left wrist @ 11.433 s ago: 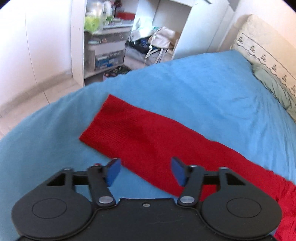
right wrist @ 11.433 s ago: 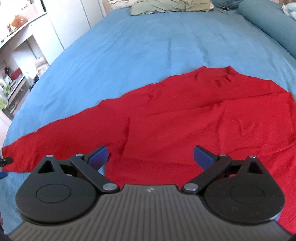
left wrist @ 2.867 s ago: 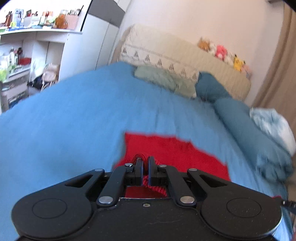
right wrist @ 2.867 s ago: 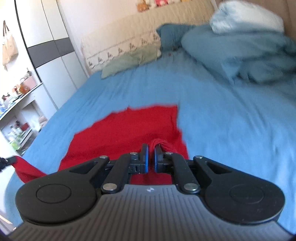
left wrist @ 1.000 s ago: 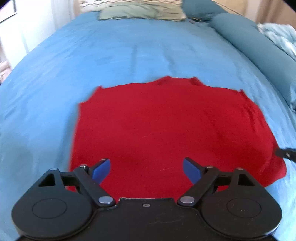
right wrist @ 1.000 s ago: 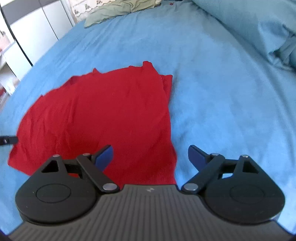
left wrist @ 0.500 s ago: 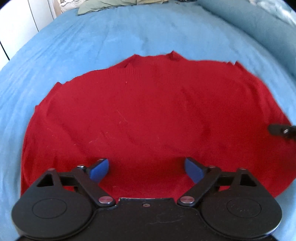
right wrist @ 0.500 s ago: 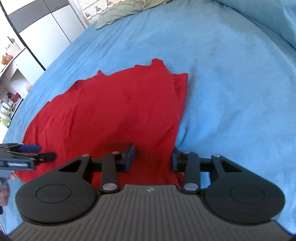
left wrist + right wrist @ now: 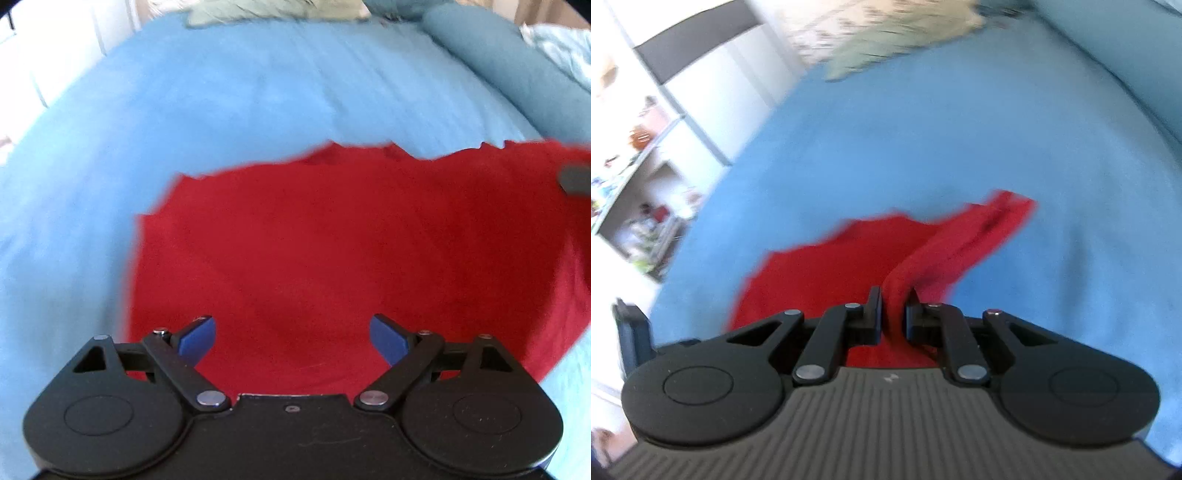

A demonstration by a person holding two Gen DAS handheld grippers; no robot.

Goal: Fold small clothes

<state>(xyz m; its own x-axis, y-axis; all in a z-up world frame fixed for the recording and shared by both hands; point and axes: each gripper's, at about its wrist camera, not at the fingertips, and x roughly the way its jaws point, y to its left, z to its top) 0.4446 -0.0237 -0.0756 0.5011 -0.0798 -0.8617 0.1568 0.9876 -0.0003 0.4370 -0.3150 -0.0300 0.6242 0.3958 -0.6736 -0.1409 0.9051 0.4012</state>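
A red knit garment [image 9: 332, 251] lies folded on the blue bed sheet [image 9: 221, 96]. My left gripper [image 9: 293, 338] is open, its blue pads just above the garment's near edge, holding nothing. My right gripper [image 9: 892, 314] is shut on the garment's right edge and lifts a ridge of red cloth [image 9: 945, 243] off the sheet. The right gripper's tip shows at the right edge of the left wrist view [image 9: 576, 179]. The left gripper shows at the far left of the right wrist view [image 9: 631, 332]. Both views are blurred.
Pillows [image 9: 273, 9] lie at the head of the bed and a blue bolster [image 9: 517, 70] lies along the right side. A white wardrobe [image 9: 713, 85] and cluttered shelves [image 9: 635, 184] stand left of the bed.
My right gripper has closed on the garment's right edge and raised it. My left gripper stays open and has drawn back a little from the cloth.
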